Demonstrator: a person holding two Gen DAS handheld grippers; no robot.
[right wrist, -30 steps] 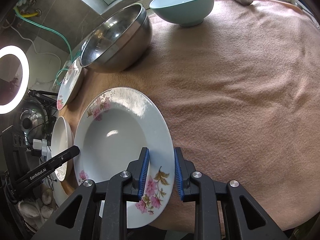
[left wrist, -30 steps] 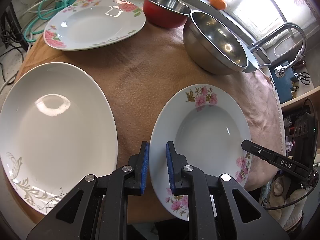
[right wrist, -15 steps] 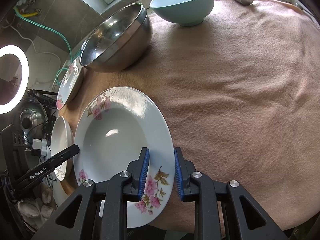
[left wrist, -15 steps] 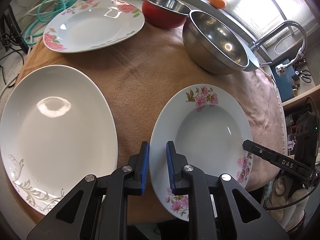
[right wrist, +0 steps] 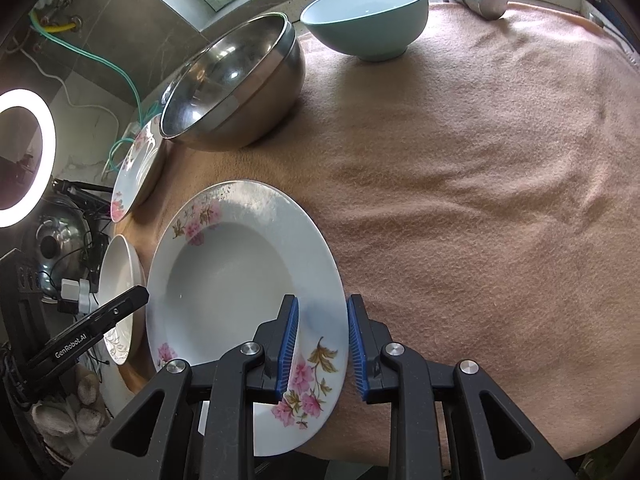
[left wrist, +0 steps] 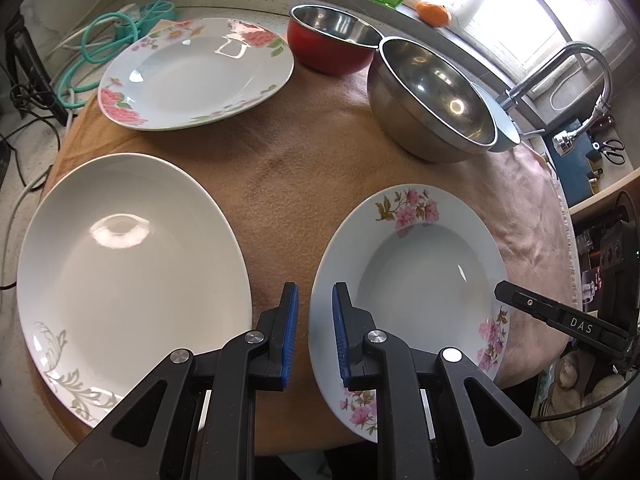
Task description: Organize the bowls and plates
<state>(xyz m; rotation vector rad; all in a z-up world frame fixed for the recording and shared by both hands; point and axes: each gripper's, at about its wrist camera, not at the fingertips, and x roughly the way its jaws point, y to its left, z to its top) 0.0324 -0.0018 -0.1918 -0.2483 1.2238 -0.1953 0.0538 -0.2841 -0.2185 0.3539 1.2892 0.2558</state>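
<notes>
A deep plate with pink flowers (left wrist: pixel 416 280) (right wrist: pixel 240 280) lies on the brown cloth near the front edge. My left gripper (left wrist: pixel 313 332) is open, its jaws either side of the plate's left rim. My right gripper (right wrist: pixel 322 344) is open, its jaws either side of the plate's right rim. A large white plate with a grey leaf pattern (left wrist: pixel 120 280) (right wrist: pixel 120 292) lies to the left. A second floral plate (left wrist: pixel 192 76) (right wrist: pixel 136 168) lies at the back left. A steel bowl (left wrist: pixel 432 100) (right wrist: pixel 236 84), a red bowl (left wrist: pixel 328 44) and a pale blue bowl (right wrist: pixel 368 20) stand at the back.
A tap (left wrist: pixel 560 68) and sink side are at the right of the left wrist view. Green hose and cables (left wrist: pixel 120 28) lie behind the back plate. A ring light (right wrist: pixel 20 160) stands off the table at the left. The cloth (right wrist: pixel 500 200) lies flat to the right.
The left wrist view has shifted slightly, with the plates a little lower in the frame. Both grippers stay open around the plate's rim; the plate has not moved.
</notes>
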